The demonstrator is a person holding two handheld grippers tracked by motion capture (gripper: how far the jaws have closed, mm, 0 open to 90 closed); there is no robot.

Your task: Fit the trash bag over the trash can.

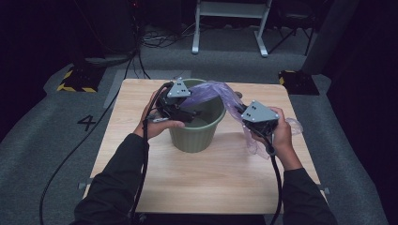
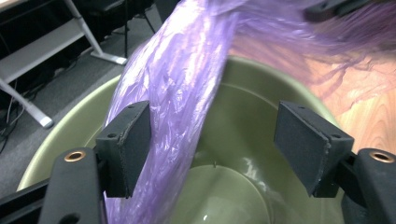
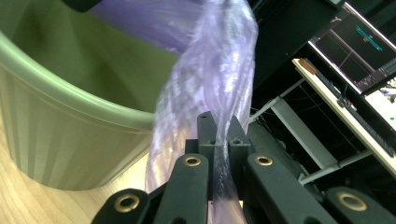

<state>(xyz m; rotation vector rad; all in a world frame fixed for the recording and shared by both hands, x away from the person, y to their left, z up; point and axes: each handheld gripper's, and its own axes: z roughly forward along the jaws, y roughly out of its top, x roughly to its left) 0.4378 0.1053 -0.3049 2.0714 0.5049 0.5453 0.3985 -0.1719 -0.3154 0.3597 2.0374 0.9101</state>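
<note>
Purple plastic bag stretches from the clamped right gripper past the open left gripper's pad.

A thin, crinkled purple plastic bag is stretched in a twisted band across the open top of a ribbed olive-green bin, which stands upright near the middle of the counter. One end dips inside the bin; the other trails past its right rim.

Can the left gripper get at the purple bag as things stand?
Probably yes: the left gripper hangs open over the green bin, and the purple bag already runs between its pads, against one, nothing blocking.
</note>
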